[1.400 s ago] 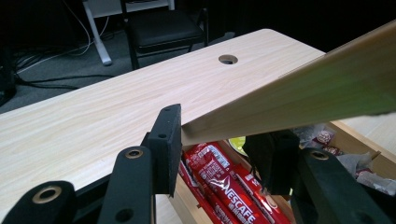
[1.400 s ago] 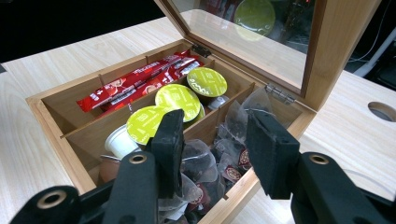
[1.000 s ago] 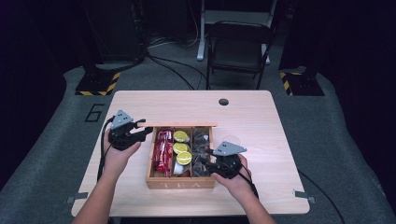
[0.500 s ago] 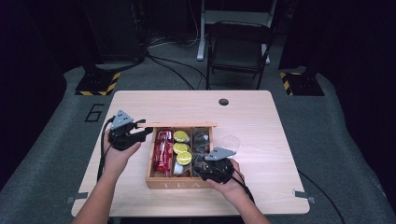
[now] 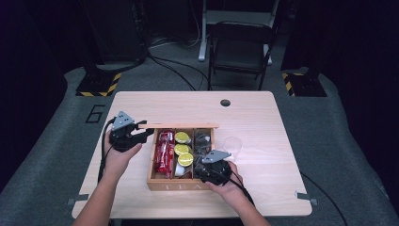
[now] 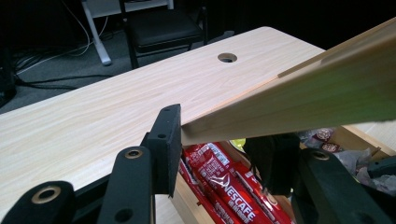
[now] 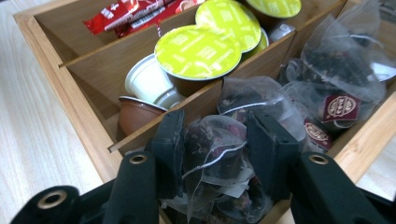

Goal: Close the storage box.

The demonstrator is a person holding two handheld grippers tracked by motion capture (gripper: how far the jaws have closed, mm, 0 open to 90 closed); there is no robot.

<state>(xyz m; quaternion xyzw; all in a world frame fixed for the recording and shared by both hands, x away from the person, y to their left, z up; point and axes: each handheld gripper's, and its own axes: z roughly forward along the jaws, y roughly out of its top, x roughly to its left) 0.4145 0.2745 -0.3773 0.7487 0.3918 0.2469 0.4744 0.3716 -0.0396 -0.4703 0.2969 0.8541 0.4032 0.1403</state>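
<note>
A wooden tea box [image 5: 171, 186] stands open on the table, with red coffee sticks [image 5: 163, 150], green-lidded capsules [image 5: 183, 150] and tea bags in its three compartments. My left gripper [image 5: 147, 133] is shut on the left end of the raised lid [image 5: 179, 125]; in the left gripper view the lid [image 6: 327, 93] is pinched between the jaws of that gripper [image 6: 219, 144]. My right gripper [image 5: 205, 160] dips into the right compartment. Its jaws have just been closing, and in the right gripper view the gripper [image 7: 215, 135] presses on a mesh tea bag [image 7: 212, 158].
A clear plastic cup [image 5: 233, 145] stands just right of the box. More tea bags [image 7: 336, 79] fill the compartment beyond the held one. The table has a round hole [image 5: 225, 102] near its far edge, and a chair [image 5: 240, 52] stands behind it.
My right gripper has moved left and down into the tea-bag compartment, and its jaws have come in on a bag. The left gripper and lid have stayed put.
</note>
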